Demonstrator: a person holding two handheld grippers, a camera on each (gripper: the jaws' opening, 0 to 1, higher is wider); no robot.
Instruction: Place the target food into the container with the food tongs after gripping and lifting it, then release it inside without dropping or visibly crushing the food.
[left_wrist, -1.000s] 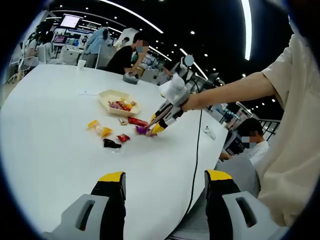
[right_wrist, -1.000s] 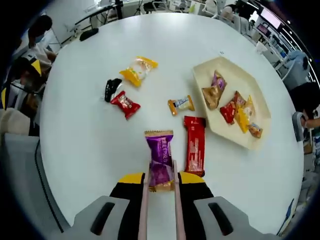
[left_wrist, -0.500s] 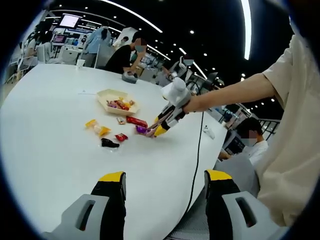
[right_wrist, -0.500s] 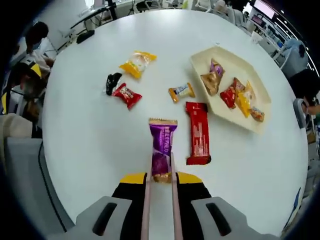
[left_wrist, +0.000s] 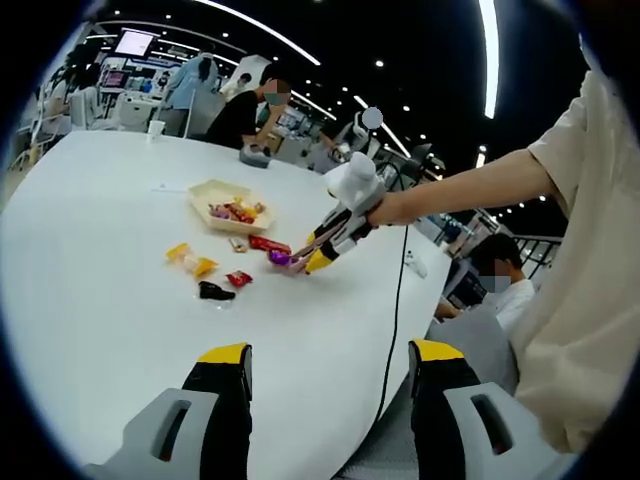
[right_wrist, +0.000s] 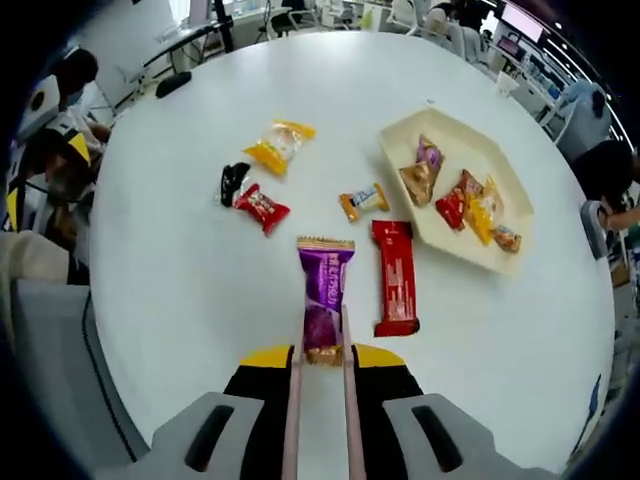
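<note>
1. While the right gripper (right_wrist: 322, 352) hovers over the white desk (right_wrist: 180, 300), its fingers are clenched on a pair of food tongs (right_wrist: 320, 400), and the tong tips pinch the near end of a purple candy packet (right_wrist: 322, 292); I cannot tell whether the packet's far end touches the desk.
2. Just to the right of the purple packet lies a long red wrapper (right_wrist: 396, 277), close but apart from it, and its far end sits near the edge of the cream hexagonal tray (right_wrist: 440, 235).
3. The tray holds several wrapped sweets along its middle, with bare tray floor nearer its near rim.
4. A small orange-and-white candy (right_wrist: 362, 201) lies just beside the tray's left edge, ahead of the purple packet.
5. Farther left lie a red candy (right_wrist: 262, 208), a black piece (right_wrist: 232, 182) and a yellow packet (right_wrist: 277, 143), all well apart from the tray.
6. Open desk surface spreads to the left of the packet and along the near rim of the desk.
7. In the left gripper view, the left gripper (left_wrist: 325, 395) has its fingers released and wide apart, hovering near the desk's edge, well apart from the candies.
8. The right gripper (left_wrist: 318, 247) shows there too, held by a person's outstretched arm (left_wrist: 470, 185), with the purple packet (left_wrist: 279, 258) at the tong tips near the tray (left_wrist: 205, 192).
</note>
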